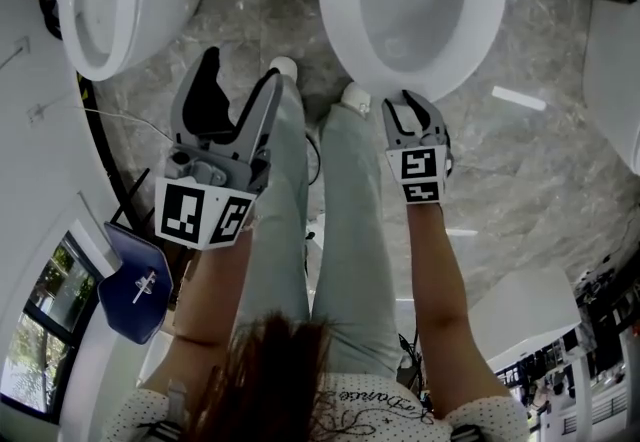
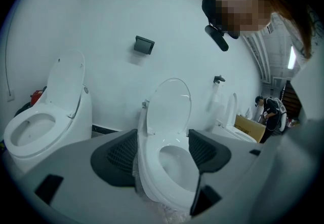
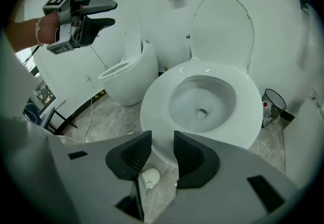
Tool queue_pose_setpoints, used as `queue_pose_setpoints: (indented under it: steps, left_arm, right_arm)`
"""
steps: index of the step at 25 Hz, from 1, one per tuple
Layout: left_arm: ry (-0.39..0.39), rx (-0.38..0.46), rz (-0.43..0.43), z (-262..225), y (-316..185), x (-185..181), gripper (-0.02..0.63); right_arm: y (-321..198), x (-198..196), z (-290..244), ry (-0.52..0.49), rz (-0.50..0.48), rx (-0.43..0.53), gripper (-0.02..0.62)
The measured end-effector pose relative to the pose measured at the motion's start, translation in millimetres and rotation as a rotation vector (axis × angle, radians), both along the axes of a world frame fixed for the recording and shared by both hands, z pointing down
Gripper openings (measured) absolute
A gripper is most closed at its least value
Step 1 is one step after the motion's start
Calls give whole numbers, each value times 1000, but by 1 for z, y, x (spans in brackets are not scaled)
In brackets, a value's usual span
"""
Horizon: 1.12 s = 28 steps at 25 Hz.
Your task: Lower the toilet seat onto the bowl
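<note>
Standing upright behind white ceramic bowl: white oval plastic lid, nearer right gripper than left gripper; both unclenched, empty.

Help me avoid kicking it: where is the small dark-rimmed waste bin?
In the right gripper view the small dark-rimmed waste bin sits low at the right edge, just right of the white ceramic toilet bowl.
</note>
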<state>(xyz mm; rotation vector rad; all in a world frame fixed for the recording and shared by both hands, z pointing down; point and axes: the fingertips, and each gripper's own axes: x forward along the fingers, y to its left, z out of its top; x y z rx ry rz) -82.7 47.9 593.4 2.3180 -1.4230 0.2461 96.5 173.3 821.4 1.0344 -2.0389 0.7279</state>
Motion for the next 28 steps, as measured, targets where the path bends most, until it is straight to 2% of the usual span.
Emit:
queue_pose_setpoints:
  steps: [7,17,19,20,24,28]
  left_arm:
    - [-7,-21,-4,15,9,-2,308]
    - [-10,-19,-2,14,12,4,308]
    - [-8,-15,0,9,10,6,308]
    - [-8,-12,1,6,10,6,308]
    - [-11,13,3,-10,6,8,308]
    - [-14,44,5,-30,-3,12,308]
  right_arm:
    - [1,0,30,22,-13,-29,132]
    - [1,3,30,24,1,-35,127]
    - [-5,7,23,40,16,-13,46]
    - [-9,10,17,41,29,1,33]
    - [-21,21,-10,22,81,42,20]
    - [-37,32,-40,36,76,93,12]
